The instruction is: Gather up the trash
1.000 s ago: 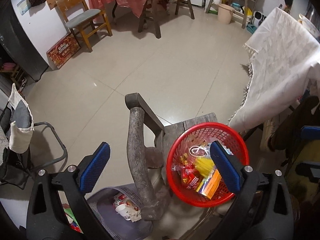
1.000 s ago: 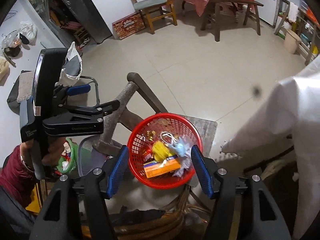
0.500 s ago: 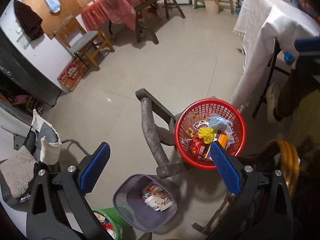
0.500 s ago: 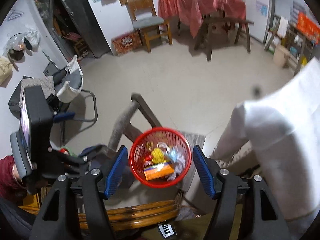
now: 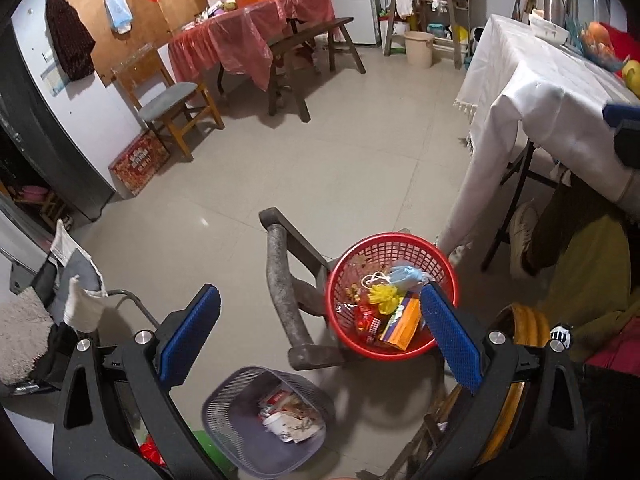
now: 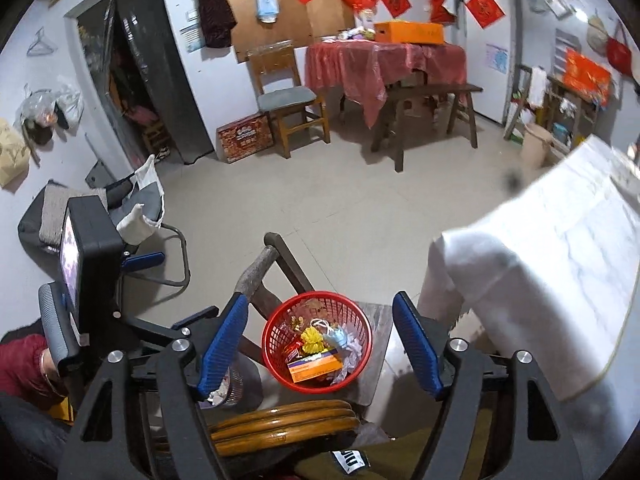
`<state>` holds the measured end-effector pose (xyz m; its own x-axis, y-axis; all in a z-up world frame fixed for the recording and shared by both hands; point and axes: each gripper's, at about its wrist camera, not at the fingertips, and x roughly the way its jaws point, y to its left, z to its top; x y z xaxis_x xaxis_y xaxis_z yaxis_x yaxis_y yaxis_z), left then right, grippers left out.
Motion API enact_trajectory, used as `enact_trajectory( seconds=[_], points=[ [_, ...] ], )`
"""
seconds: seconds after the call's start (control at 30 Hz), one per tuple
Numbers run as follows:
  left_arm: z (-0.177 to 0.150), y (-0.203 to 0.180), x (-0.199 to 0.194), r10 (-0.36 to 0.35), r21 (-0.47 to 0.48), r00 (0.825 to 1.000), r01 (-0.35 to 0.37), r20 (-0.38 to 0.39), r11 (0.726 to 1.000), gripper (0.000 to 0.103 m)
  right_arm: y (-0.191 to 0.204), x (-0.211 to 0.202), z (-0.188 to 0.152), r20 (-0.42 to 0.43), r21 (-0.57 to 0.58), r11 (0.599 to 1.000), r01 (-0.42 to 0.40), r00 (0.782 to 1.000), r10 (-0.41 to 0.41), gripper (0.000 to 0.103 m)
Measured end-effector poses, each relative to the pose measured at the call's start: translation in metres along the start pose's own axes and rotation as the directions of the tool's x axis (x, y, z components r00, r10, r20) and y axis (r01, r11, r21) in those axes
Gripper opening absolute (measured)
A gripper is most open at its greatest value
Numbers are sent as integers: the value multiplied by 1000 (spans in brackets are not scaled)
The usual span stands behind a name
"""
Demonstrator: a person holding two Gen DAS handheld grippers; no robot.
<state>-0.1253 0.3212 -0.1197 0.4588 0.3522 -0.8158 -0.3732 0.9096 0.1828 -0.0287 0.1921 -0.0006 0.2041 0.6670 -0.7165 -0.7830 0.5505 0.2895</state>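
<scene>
A red mesh basket (image 5: 404,246) (image 6: 280,322) full of wrappers, a yellow scrap, a blue mask and an orange box stands on a dark wooden chair seat (image 6: 378,340). My left gripper (image 5: 320,330) hangs high above it, open and empty. My right gripper (image 6: 320,346) is also well above the basket; its jaws are opening and nothing is between them. A grey mesh bin (image 5: 240,420) with paper trash lies on the floor below the left gripper. The left gripper's body (image 6: 86,256) shows at the left of the right wrist view.
A white-clothed table (image 5: 552,92) (image 6: 560,280) stands to the right. The chair's grey backrest (image 5: 282,280) rises beside the basket. A round wooden chair back (image 6: 280,420) is close below. A folding chair (image 5: 60,292) with cloths sits left. A red-clothed table (image 6: 384,60), bench and wooden chair stand far back.
Both grippers have risen and pulled back, so the basket looks smaller and lower in both views. The right gripper's jaws have spread wider. The grey bin has come into fuller view.
</scene>
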Motion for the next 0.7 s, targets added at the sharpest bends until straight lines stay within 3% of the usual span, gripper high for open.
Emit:
enact_trajectory(
  seconds=[0.3, 0.7],
  points=[
    [-10, -7, 32, -50, -38, 996, 47, -72, 998, 96, -9, 71, -35, -163, 41, 997, 65, 985, -58, 75],
    [-20, -10, 62, -67, -53, 987, 59, -149, 997, 96, 4, 101, -48, -261, -12, 998, 55, 964, -56, 77]
  ],
)
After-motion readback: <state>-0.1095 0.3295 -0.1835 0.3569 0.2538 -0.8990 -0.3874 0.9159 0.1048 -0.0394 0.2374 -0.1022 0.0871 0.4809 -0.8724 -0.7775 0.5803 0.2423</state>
